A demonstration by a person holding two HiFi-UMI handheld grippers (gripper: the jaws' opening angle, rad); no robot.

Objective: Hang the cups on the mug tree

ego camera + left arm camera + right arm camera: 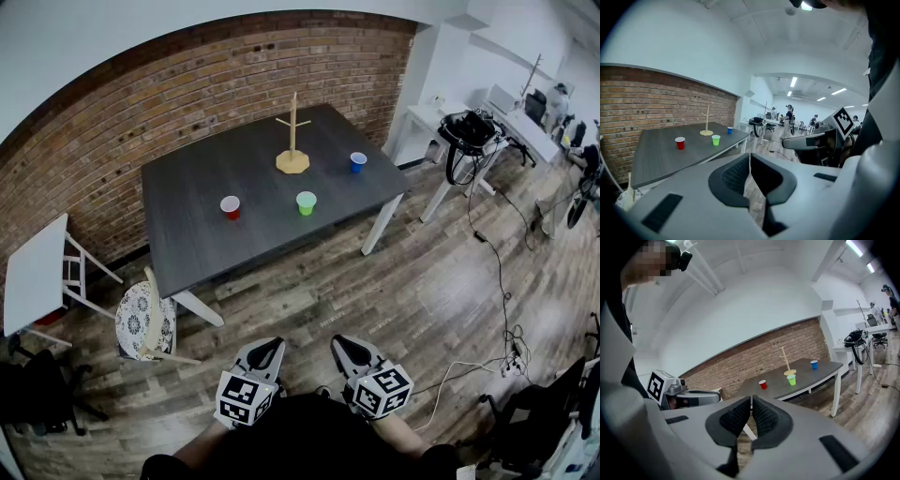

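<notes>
Ribbed black pads (734,174) of the left gripper (269,349) are pressing flat together with nothing between them. Those of the right gripper (345,349) are doing the same. The person is holding both tools low, close to the body, above the wood-plank floor (375,281).

Well ahead, across open floor, a dark grey rectangular table (187,187) is carrying everything the job needs. A small red plastic cup (231,207), a small green plastic cup (307,202) and a small blue plastic cup (358,161) are standing upright and well apart. They are ranged around a pale wooden mug tree (292,141) whose pegs are all bare.

With no cup hung, the approach looks like the step in hand. Doing it well probably means walking to the table's near long edge and opening one gripper before reaching. The green or red cup, being nearest, would then be pinched lightly by its wall so the thin plastic is not buckling.

No handles are showing from here, so each cup likely has to be tipped over a peg end. The other gripper could be steadying the tree's flat base. A white chair with a patterned round seat (142,321) is standing by the table's near left corner and is worth skirting.
</notes>
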